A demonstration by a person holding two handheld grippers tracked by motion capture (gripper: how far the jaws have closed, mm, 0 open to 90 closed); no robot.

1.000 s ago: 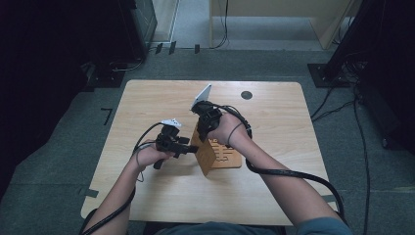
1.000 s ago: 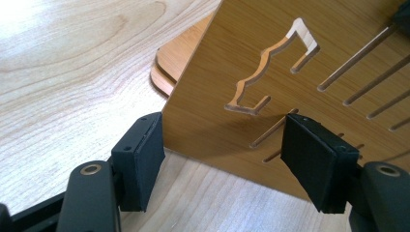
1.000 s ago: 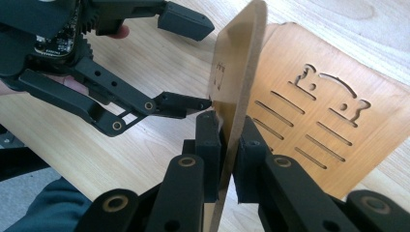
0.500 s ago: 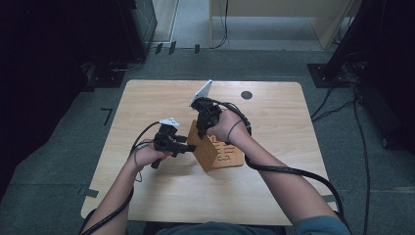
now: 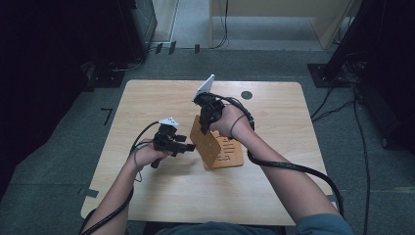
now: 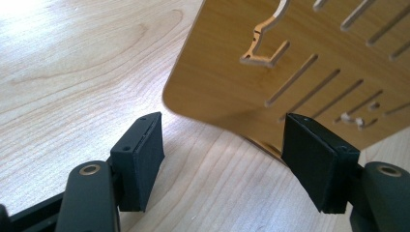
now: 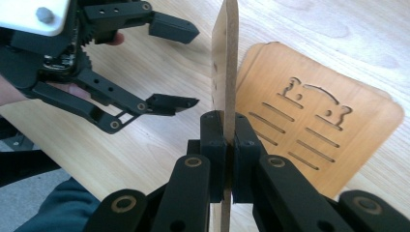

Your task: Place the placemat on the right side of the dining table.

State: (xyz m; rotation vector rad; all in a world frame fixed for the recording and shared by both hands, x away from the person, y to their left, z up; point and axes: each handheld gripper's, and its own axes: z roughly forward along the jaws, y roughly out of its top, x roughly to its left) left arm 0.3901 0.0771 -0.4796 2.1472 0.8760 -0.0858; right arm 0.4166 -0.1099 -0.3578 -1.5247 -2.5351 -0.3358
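Right hand-held gripper [image 7: 225,140]: jaws clamped on the edge of a thin wooden panel [image 7: 225,63], which stands upright between the pads and is seen edge-on in the right gripper view. In the high view the right hand-held gripper [image 5: 205,128] points down at the panel's top edge; the upright panel [image 5: 205,147] sits near the tabletop centre, tilted slightly, its lower edge down at a second panel. Second wooden panel [image 7: 309,130] lies flat on the tabletop [image 7: 338,29], just beside the upright one, w/ cut-out slots and two outline shapes visible on its face; in the high view this flat panel [image 5: 231,155] is partly covered by the upright piece. Whether the upright panel's lower edge touches the flat panel or the tabletop: cannot tell. Left hand-held gripper [image 6: 222,159]: jaws apart, nothing pressed between the pads. Its pads sit either side of the lower rounded corner of the upright panel [image 6: 300,58], approx. level w/ that corner; the left pad stands clear of the wood, and contact at the right pad cannot be told. In the right gripper view the left hand-held gripper [image 7: 186,67] shows at upper left, jaws spread, tips close to the panel face. In the high view the left hand-held gripper [image 5: 188,145] is held level, tips just beside the panel, a cable trailing back along the forearm.
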